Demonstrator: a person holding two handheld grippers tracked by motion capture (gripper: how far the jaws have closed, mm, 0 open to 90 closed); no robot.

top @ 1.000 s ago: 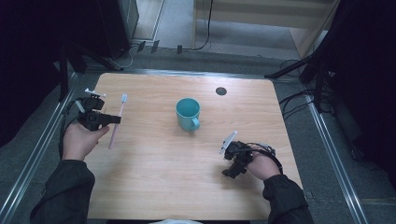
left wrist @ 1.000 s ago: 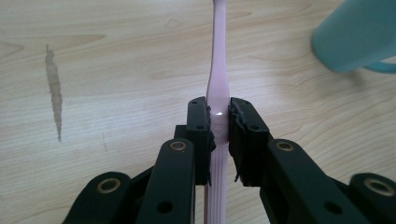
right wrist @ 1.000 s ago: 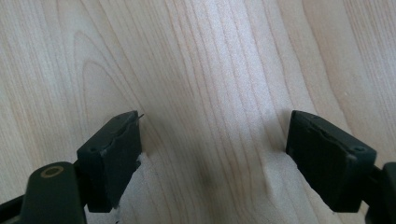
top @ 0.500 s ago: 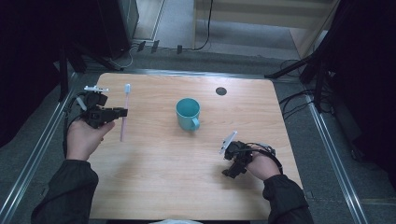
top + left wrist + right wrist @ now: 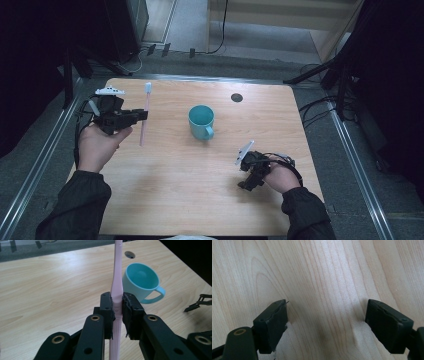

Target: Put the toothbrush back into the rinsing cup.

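Note:
A pink toothbrush (image 5: pixel 144 116) with a white head hangs above the left part of the wooden table (image 5: pixel 165 190), and my left gripper (image 5: pixel 141 115) is shut on its handle. In the left gripper view the toothbrush (image 5: pixel 117 282) stands upright between the two pads, with the teal cup (image 5: pixel 141 282) just beyond it to the right. That teal cup (image 5: pixel 201 121) stands upright and empty at the table's middle. My right gripper (image 5: pixel 246 183) rests low at the front right, jaws wide open over bare wood (image 5: pixel 324 315) with nothing between them.
A round dark hole (image 5: pixel 237 97) sits in the tabletop at the back right. Metal rails run along both sides of the table. Cables and dark stands (image 5: pixel 345 75) crowd the floor beyond the right edge.
My left gripper has lifted the toothbrush off the table and carried it a little toward the cup. The brush now hangs more upright. The right gripper has stayed put.

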